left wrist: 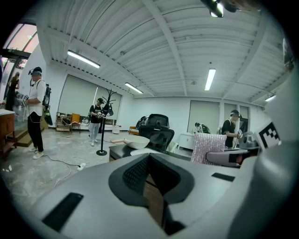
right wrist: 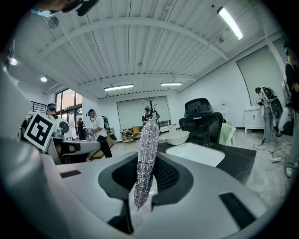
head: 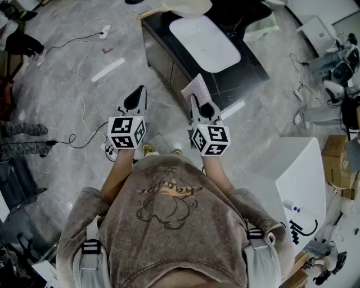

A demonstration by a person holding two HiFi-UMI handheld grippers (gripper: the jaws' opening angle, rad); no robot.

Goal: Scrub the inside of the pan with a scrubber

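A whitish pan (left wrist: pixel 135 141) with a wooden handle rests on the far end of a black table (head: pixel 247 70), beside a white board (head: pixel 205 42); the pan also shows in the right gripper view (right wrist: pixel 177 137). I hold both grippers at chest height, short of the table. My right gripper (head: pixel 198 104) is shut on a silvery mesh scrubber (head: pixel 197 87), which stands upright between its jaws (right wrist: pixel 145 158). My left gripper (head: pixel 136 97) is shut with nothing between its jaws (left wrist: pixel 148 158). The scrubber (left wrist: pixel 208 147) is visible at the right of the left gripper view.
A black office chair (head: pixel 242 14) stands behind the table. Cables (head: pixel 84 62) and a power strip (head: pixel 105 31) lie on the grey floor at left. A white cabinet (head: pixel 298 180) and cardboard boxes (head: pixel 337 163) are at right. Other people and a coat stand (left wrist: pixel 102 135) are farther off.
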